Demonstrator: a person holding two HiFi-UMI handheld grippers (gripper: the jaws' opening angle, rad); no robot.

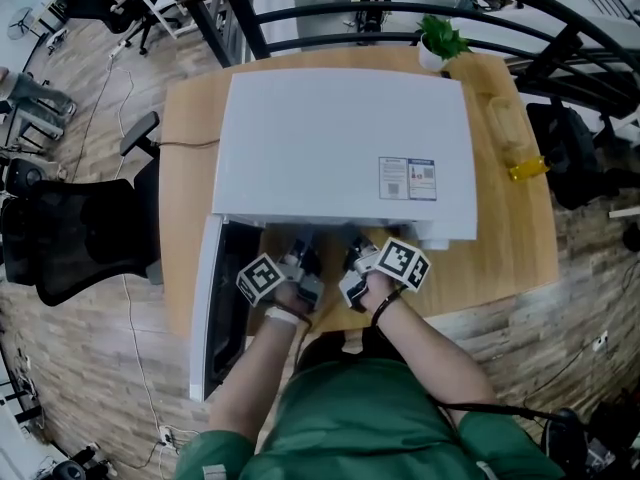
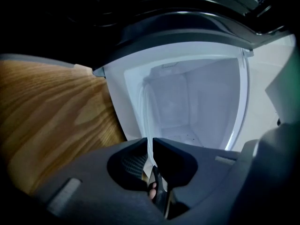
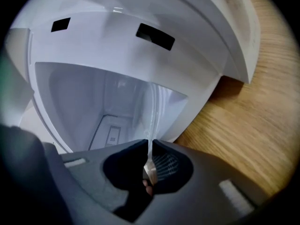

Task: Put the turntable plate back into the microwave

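You hold the glass turntable plate (image 3: 151,111) at the mouth of the open microwave (image 1: 340,148) on the wooden counter (image 1: 510,238).
Your left gripper (image 2: 151,149) and right gripper (image 3: 149,146) each have their fingers clenched on its rim.

Wood-plank floor (image 1: 90,368); light wooden table (image 1: 510,228); black mesh office chair (image 1: 70,228); dark railing (image 1: 330,13); potted plant (image 1: 440,40).

Clear glassy turntable plate (image 3: 151,116), glossy white microwave (image 1: 340,148), matt wood-grain table (image 1: 505,238)
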